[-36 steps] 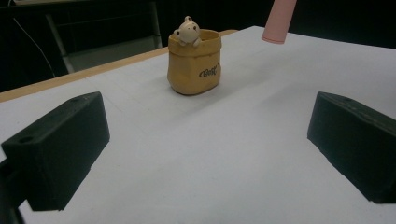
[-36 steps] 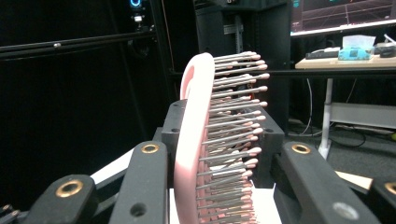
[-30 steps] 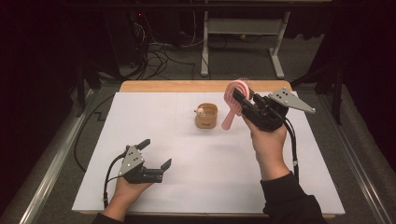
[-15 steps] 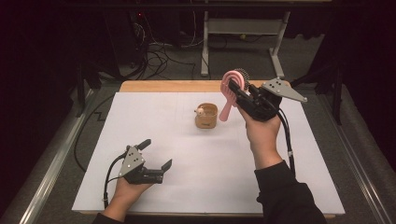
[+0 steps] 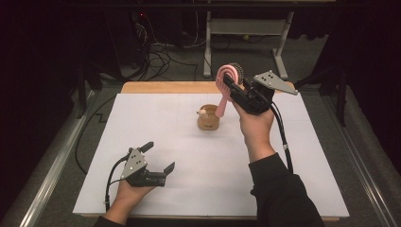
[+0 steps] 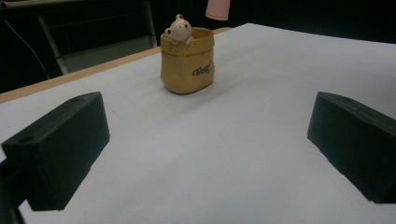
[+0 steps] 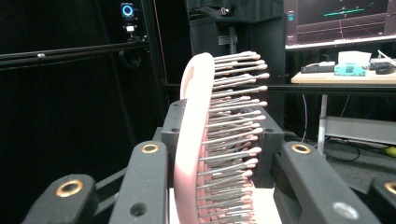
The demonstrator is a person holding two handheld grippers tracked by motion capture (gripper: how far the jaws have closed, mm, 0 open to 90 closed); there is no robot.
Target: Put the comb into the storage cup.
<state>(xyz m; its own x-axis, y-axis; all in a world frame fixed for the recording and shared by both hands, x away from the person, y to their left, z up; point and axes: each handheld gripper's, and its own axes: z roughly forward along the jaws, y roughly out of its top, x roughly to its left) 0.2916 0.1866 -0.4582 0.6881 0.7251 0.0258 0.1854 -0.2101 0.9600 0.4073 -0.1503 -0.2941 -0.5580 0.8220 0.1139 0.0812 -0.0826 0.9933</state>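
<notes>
My right gripper [image 5: 230,86] is shut on a pink hairbrush [image 5: 226,80], raised over the back of the table. In the right gripper view the pads clamp the brush head [image 7: 194,140] from both sides, bristles to the right. The handle hangs down toward a small tan pot with a bear figure [image 5: 208,118], ending just above and right of its rim. The left gripper view has that pot [image 6: 187,63] upright ahead, with the pink handle tip [image 6: 218,9] above it. My left gripper [image 5: 159,156] rests open on the white sheet at the front left, nothing between its jaws [image 6: 205,144].
A white sheet [image 5: 189,179] covers the table, with a wooden strip [image 5: 165,87] along the far edge. Metal rails [image 5: 52,175] run down both sides. Cables [image 5: 156,59] and a desk frame [image 5: 246,28] lie on the floor behind.
My right hand has carried the hairbrush left and toward the back, bringing the handle end closer to the pot. The left gripper has not moved.
</notes>
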